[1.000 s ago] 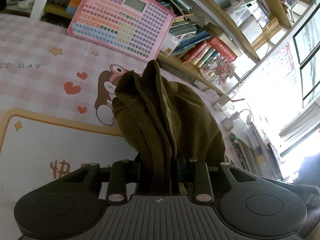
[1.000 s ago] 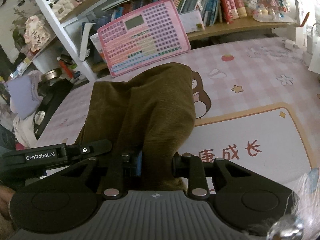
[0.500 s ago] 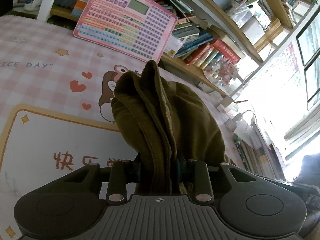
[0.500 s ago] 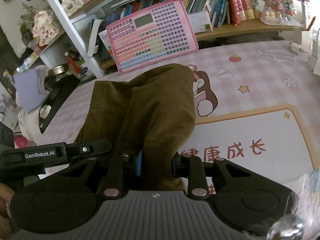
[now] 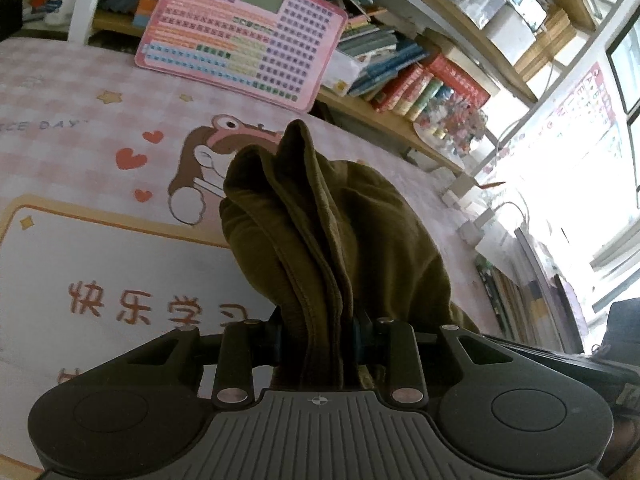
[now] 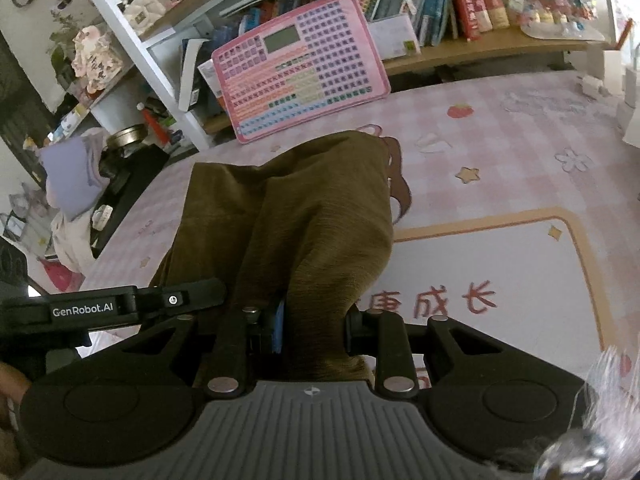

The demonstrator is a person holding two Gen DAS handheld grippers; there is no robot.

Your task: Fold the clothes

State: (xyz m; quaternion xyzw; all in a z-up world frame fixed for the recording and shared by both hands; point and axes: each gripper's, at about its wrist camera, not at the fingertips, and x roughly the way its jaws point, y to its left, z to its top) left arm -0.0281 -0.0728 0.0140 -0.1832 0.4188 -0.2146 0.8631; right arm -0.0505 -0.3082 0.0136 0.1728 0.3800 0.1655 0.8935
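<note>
The garment [image 5: 320, 232], olive, soft and limp, hangs bunched over the desk's [image 6: 520, 152] middle, pinched in both my left gripper [image 5: 316, 340] and right gripper [image 6: 312, 332]; I judge hems the best hold, since it sags.

Both grippers are clamped down right now. The left gripper [image 5: 316, 336] has its two black fingers [image 5: 272, 338] pinched in tight on a bunched-up wad of olive-green corduroy garment [image 5: 320, 224], which sticks out toward 12 o'clock in its own camera. The right gripper [image 6: 314, 332] is doing the same, fingers [image 6: 354, 330] squeezed on a thicker fold of that cloth, a strip of blue pad showing on the inner face of the 9 o'clock finger. In the right wrist view the left gripper's black body reaches in at 9 o'clock, just beside it.
</note>
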